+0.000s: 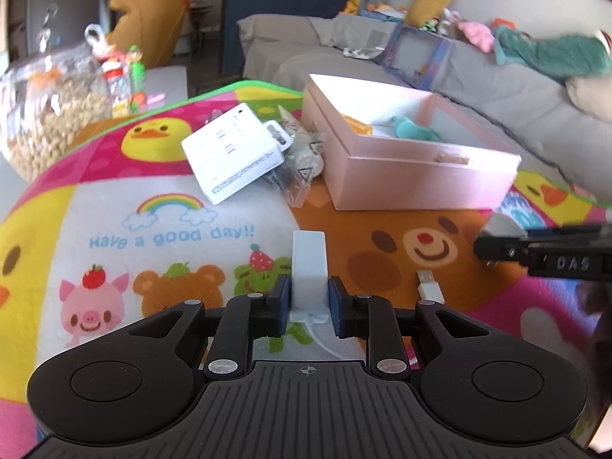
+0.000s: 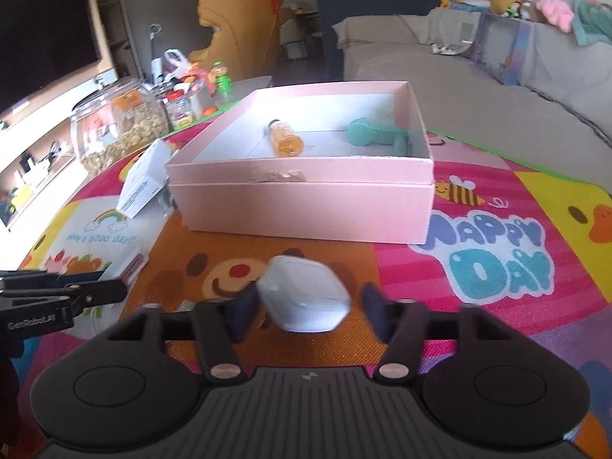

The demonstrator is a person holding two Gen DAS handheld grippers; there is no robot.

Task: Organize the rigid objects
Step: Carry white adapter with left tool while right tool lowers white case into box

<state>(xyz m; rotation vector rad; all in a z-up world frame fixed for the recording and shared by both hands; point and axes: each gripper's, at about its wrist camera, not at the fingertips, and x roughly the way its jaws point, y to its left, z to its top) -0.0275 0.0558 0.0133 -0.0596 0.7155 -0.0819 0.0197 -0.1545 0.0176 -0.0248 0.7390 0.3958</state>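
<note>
Left gripper (image 1: 309, 302) clamps a small white block (image 1: 308, 267) between its blue pads, a thin white cable trailing from the block's near end. The block stands out ahead of the jaws, above the cartoon play mat (image 1: 160, 229). A loose white USB plug (image 1: 430, 287) lies on the mat just right of it.

Right gripper (image 2: 306, 311) has a rounded white charger (image 2: 304, 294) sitting between its fingers, tilted. Picture is blurred here; a gap shows on the right side, and I cannot tell whether the pads actually press on it.

Pink box (image 2: 306, 206) sits open on the mat, straight ahead of the right gripper. Inside it: a small orange bottle (image 2: 285, 138) lying on its side, and a teal object (image 2: 373, 134) toward the right wall, the two apart.

White carton (image 1: 231, 153) lies tilted just left of the box, partly over some clear plastic packets (image 1: 302, 168).

Glass jar (image 2: 118, 130) filled with nuts stands at the mat's far left edge. Grey sofa (image 2: 497, 88) behind.
</note>
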